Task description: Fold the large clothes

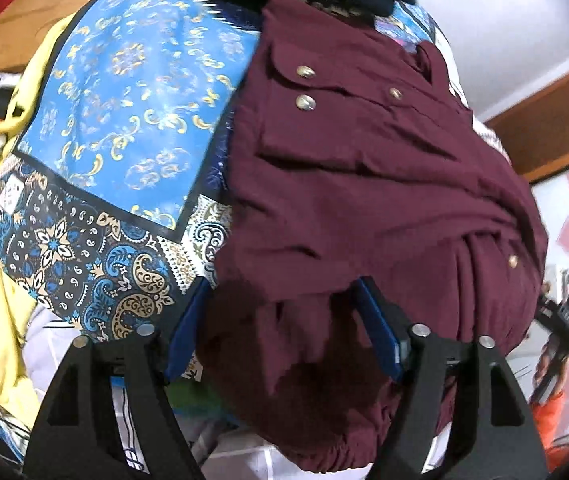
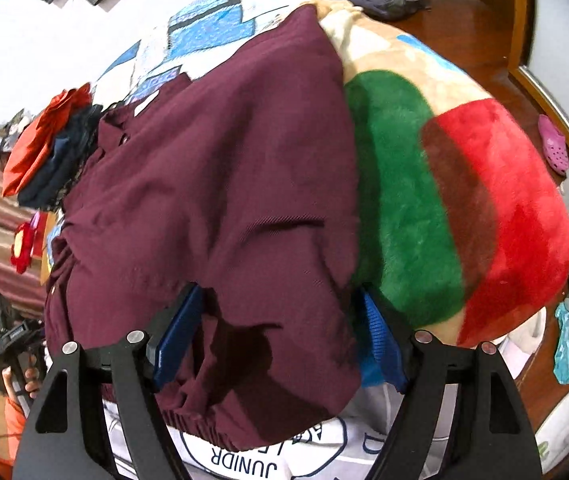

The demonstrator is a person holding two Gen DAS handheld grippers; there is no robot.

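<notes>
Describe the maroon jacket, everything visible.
The maroon jacket is a matte woven garment with a gathered elastic hem, metal snaps and a flapped pocket. It lies rumpled and unfolded on the patterned bedding, beside a fleece blanket. The left gripper and right gripper straddle its hem, open.

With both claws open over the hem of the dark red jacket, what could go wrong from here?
1. The left claw straddles bunched folds of the maroon jacket; it may pinch several layers at once.
2. The right claw sits where the hem overlaps a white printed garment; it may grab that too.
</notes>
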